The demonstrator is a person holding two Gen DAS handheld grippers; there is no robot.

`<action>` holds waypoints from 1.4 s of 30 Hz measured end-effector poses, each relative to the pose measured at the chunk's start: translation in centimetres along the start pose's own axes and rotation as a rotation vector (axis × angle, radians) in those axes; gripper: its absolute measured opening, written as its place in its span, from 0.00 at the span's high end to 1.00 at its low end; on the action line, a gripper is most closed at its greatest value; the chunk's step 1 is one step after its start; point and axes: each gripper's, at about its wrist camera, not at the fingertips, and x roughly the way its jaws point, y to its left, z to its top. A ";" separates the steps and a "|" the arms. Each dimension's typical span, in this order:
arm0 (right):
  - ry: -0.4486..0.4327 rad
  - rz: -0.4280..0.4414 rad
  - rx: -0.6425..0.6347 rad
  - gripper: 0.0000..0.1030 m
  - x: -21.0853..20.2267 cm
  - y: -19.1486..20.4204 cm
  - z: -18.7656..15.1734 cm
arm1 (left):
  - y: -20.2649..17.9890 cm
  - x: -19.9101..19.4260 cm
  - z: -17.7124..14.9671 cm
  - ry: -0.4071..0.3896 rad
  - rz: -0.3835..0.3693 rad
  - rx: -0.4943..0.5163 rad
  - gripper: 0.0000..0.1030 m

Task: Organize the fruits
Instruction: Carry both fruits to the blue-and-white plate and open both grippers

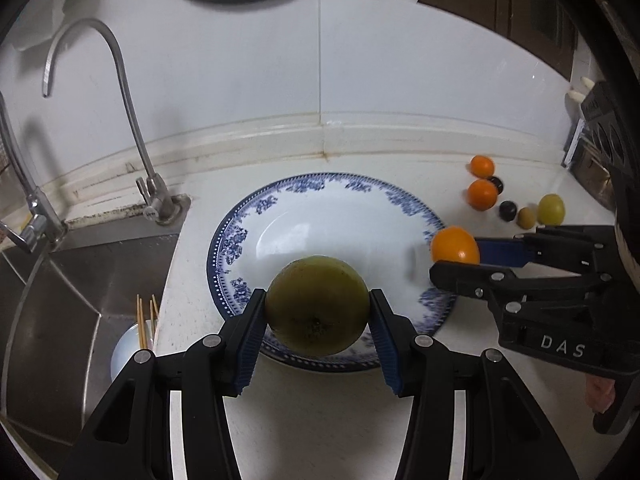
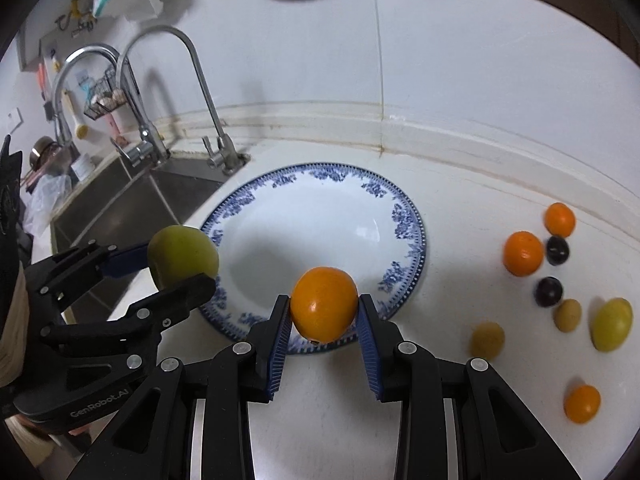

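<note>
A blue-patterned white plate (image 1: 404, 200) (image 2: 404, 216) lies on the white counter with nothing in it. My left gripper (image 1: 318, 310) (image 2: 176, 264) is shut on a large green fruit (image 1: 318, 304) (image 2: 182, 254), held over the plate's near-left rim. My right gripper (image 2: 323, 306) (image 1: 454, 258) is shut on an orange (image 2: 323, 302) (image 1: 455, 244) above the plate's near-right rim. To the right of the plate lie loose fruits: two oranges (image 2: 522, 253) (image 2: 560, 219), two dark plums (image 2: 549, 291), two small tan fruits (image 2: 487, 339), a yellow-green fruit (image 2: 611, 323) and another orange (image 2: 582, 403).
A steel sink (image 1: 76, 288) with two curved taps (image 1: 132, 120) lies left of the plate; a bowl with chopsticks (image 1: 140, 332) sits in it. The tiled wall and its raised edge (image 1: 320, 136) run behind. A dark appliance (image 1: 600, 148) stands at the far right.
</note>
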 end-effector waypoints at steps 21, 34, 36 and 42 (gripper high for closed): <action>0.023 0.013 0.024 0.58 2.8 -1.2 1.4 | 1.2 1.2 1.8 -0.010 0.050 0.024 0.40; -0.099 -0.069 0.026 0.48 -4.4 -1.2 -0.2 | -1.5 -4.3 1.3 -0.082 0.027 -0.012 0.31; -0.117 -0.094 0.028 0.48 -5.6 -1.4 -0.7 | -2.1 -5.0 1.1 -0.091 0.024 -0.015 0.30; -0.166 -0.159 0.046 0.42 -9.0 -2.4 -2.2 | -4.2 -6.7 0.8 -0.115 -0.017 -0.018 0.30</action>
